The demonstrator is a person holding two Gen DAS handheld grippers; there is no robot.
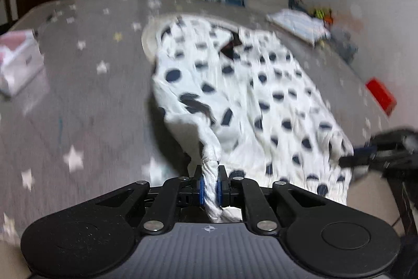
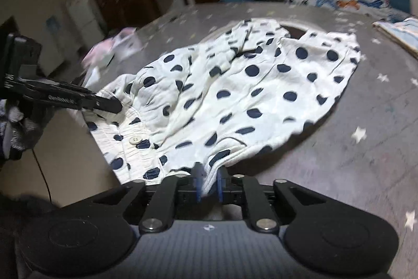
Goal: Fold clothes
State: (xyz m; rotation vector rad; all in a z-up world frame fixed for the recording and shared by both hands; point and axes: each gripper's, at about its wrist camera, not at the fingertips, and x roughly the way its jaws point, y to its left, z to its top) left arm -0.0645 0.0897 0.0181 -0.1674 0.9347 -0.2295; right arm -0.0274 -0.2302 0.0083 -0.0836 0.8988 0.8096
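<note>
1. The star-print bed (image 1: 78, 96) stretches ahead of both grippers.
2. The polka-dot garment (image 1: 248, 96) lies spread just ahead.
3. The left gripper (image 1: 209, 184) pinches a twisted corner; the thin bunch could slip.
4. The right gripper (image 2: 209, 182) clamps the hem; uneven pulling may skew the fold.

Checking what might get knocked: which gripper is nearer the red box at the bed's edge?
Right. The right gripper grips the polka-dot garment just below the red box; the left gripper holds the garment's opposite corner, farther away.
</note>
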